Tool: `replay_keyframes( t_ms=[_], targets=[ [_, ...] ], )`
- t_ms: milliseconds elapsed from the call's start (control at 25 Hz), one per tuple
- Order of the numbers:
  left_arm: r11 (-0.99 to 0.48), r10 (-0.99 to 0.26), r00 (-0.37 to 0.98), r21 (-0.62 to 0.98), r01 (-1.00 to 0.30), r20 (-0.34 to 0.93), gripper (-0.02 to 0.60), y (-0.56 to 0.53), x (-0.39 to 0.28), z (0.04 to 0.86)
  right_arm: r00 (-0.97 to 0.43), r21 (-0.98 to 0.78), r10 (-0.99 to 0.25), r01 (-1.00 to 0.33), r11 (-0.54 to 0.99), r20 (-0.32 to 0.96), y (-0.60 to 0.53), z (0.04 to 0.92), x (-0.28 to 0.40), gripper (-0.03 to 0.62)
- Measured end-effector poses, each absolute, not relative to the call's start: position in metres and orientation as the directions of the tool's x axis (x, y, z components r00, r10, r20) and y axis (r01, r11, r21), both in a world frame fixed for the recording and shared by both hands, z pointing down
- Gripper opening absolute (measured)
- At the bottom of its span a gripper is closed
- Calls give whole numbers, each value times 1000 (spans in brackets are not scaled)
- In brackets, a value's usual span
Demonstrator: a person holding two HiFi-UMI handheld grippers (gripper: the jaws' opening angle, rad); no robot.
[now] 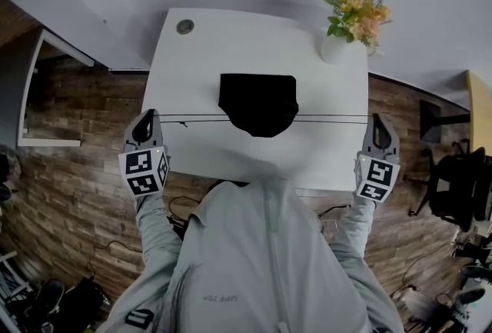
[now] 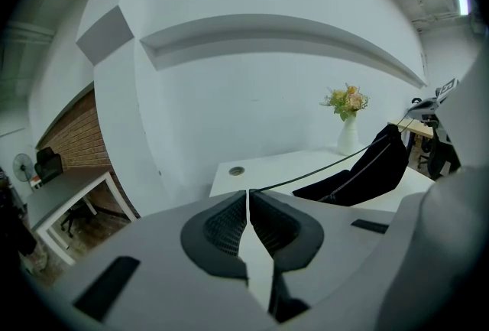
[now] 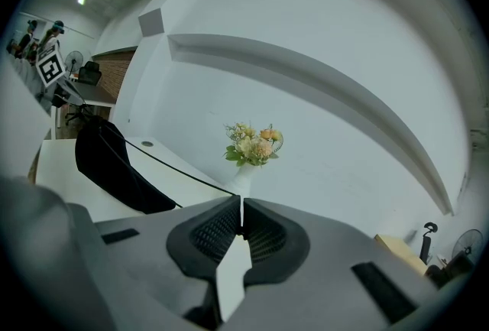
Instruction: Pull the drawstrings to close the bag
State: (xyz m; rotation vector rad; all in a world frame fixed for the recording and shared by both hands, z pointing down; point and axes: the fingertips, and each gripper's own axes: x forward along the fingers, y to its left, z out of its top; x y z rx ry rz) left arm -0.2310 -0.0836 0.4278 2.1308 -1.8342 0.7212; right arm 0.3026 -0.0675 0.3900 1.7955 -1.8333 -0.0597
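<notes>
Your left gripper [image 1: 151,116] and right gripper [image 1: 377,118] pinch the drawstrings [image 1: 192,121] at the table's [image 1: 323,151] left and right edges, black bag [image 1: 259,102] between.

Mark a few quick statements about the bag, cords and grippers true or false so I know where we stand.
1. The left hand-held gripper and the right hand-held gripper are both shut on the drawstrings. True.
2. The black bag lies on the white table. True.
3. The drawstrings hang slack. False: they run taut and straight from the bag out to each side.
4. A vase of flowers stands at the table's far right corner in the head view. True.
5. The bag leans against the vase. False: bare table shows between them.
</notes>
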Motion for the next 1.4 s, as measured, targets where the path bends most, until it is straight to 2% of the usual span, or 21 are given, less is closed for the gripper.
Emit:
replay_keyframes(
  t_ms=[520, 1000, 1400],
  targets=[
    [-187, -867, 100, -133, -973, 489, 34, -87, -229, 421, 51, 363, -938, -928, 81, 342, -65, 391, 304, 29],
    [-232, -892, 194, -44, -972, 407, 26, -102, -205, 390, -35, 268, -962, -957, 110, 271, -76, 371, 281, 29],
    [-366, -827, 346, 41, -930, 443, 26, -104, -156, 406, -224, 202, -921, -933, 297, 320, -79, 392, 229, 29]
  ],
)
